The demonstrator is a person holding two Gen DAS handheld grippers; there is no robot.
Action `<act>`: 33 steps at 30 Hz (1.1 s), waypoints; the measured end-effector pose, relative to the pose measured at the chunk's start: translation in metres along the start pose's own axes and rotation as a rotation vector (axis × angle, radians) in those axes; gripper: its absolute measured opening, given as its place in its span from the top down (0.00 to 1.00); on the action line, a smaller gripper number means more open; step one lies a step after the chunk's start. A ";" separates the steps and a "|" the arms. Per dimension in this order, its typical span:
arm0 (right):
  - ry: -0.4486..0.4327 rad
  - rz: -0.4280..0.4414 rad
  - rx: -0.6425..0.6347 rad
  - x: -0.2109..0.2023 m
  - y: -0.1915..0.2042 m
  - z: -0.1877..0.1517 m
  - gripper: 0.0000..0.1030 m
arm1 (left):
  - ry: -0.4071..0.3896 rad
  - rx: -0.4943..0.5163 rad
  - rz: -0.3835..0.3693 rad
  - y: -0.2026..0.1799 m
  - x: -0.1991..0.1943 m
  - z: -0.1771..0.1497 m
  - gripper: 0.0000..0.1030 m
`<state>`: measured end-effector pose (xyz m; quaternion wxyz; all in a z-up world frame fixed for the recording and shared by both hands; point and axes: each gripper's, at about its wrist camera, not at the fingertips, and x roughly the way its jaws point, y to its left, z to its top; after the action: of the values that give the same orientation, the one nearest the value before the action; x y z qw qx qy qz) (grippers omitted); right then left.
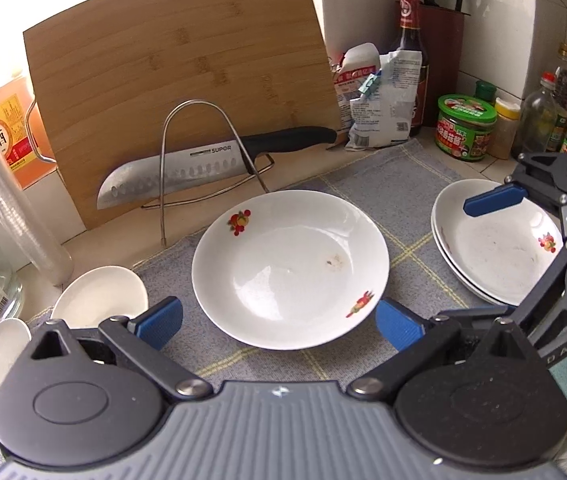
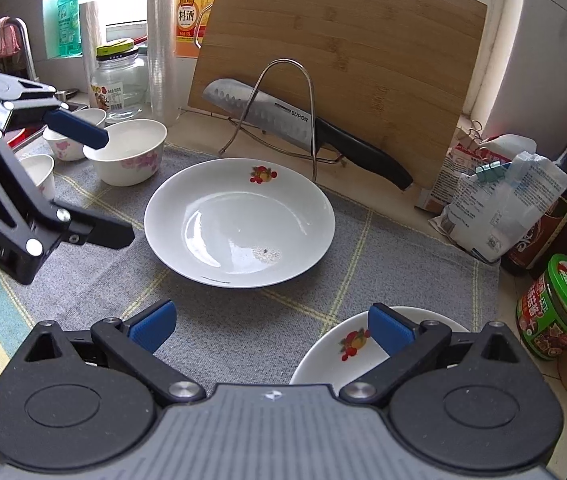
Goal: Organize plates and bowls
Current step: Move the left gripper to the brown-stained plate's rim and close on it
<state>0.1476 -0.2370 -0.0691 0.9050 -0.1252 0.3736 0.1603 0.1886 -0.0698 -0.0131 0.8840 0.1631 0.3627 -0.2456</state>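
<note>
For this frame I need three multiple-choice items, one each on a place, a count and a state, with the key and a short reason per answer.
1. Where does the knife rest?
A. On the wire rack in front of the cutting board
B. Inside the single plate
C. In a bowl

2. How many plates make up the stack of plates at the right of the cloth?
A. One
B. Two
C. Four

3. What is the state of the left gripper?
A. Shut on the single plate
B. Shut on a bowl
C. Open, holding nothing

Key: 1 A, the blade lies across the wire rack against the cutting board. 2 B, two rims show one inside the other in the left wrist view. 3 C, its blue pads stand wide apart either side of the single plate's near rim, gripping nothing.
</note>
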 end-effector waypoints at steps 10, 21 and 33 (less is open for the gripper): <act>0.074 0.033 -0.080 0.049 0.007 0.015 0.00 | 0.049 -0.045 -0.013 0.026 0.031 0.022 0.01; 0.160 0.092 -0.090 0.091 0.002 0.016 0.00 | 0.109 -0.057 -0.076 0.048 0.075 0.041 0.01; 0.182 0.168 -0.085 0.109 -0.004 0.021 0.00 | 0.217 -0.068 -0.148 0.061 0.123 0.058 0.03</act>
<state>0.2358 -0.2118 -0.1321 0.8446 -0.1459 0.4562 0.2390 0.3306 -0.0859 -0.0554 0.8241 0.1314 0.4755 -0.2785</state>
